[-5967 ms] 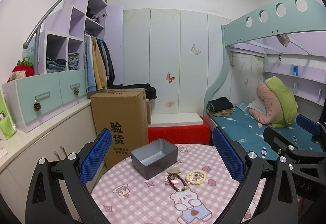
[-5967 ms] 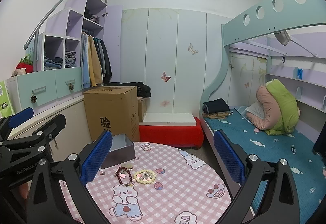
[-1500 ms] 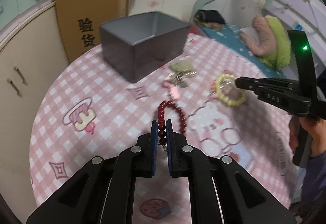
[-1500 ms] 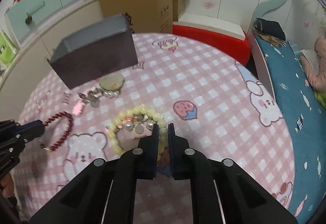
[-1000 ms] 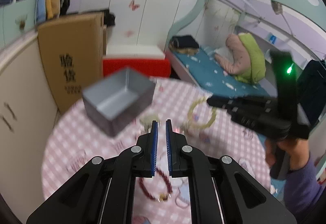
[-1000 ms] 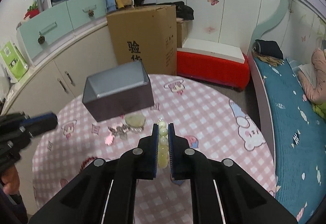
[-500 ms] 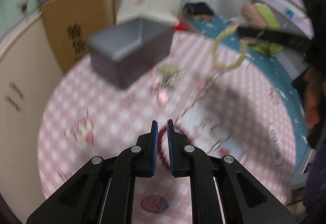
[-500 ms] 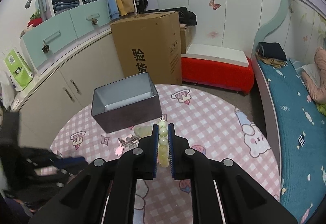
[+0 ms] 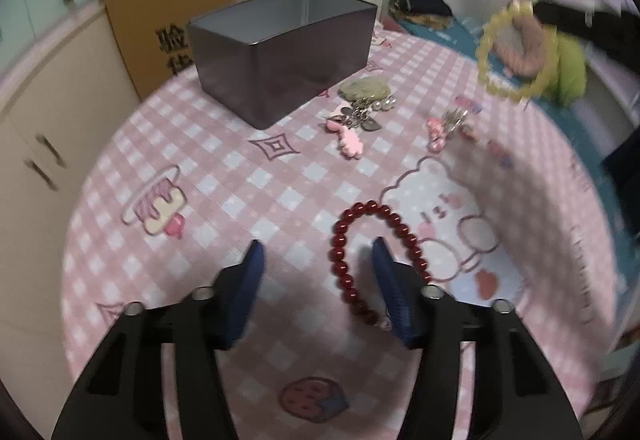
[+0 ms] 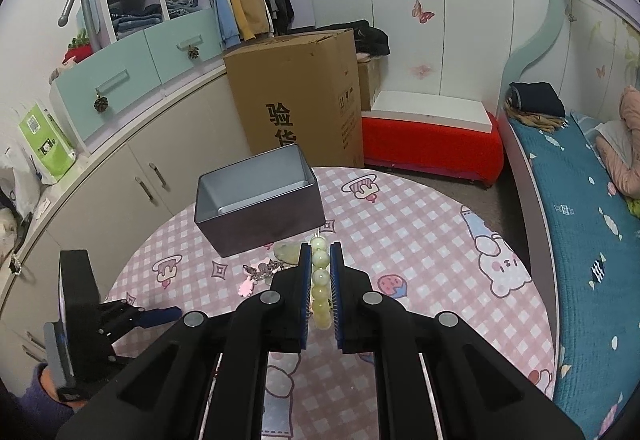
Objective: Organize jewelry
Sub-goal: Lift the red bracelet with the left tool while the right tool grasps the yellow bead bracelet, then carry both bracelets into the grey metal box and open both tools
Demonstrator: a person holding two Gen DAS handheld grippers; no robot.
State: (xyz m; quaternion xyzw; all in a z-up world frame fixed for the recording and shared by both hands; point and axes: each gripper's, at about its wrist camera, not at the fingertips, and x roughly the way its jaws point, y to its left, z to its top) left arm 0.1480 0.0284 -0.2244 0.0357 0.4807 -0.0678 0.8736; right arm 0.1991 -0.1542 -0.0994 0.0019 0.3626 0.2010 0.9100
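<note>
A: What are the left tongs (image 9: pixel 318 268) doing?

B: They are standing spread wide just above the counter (image 9: pixel 208 200), gripping nothing. The red bead bracelet (image 9: pixel 374 260) is lying flat on the pink checked cloth, and the right-hand finger is sitting inside its loop.

A: And the right tongs (image 10: pixel 320 272)?

B: They are pinching the yellow-green bead bracelet (image 10: pixel 320 282) between their pads, holding it up in the air over the counter. In the left view its loop (image 9: pixel 516 48) is hanging at the upper right.

A: Where is the box?

B: The grey tin box (image 10: pixel 256 200) is sitting open-topped toward the far side of the counter, with a jade pendant (image 9: pixel 364 88) and pink charms (image 9: pixel 348 136) lying just beside it.
</note>
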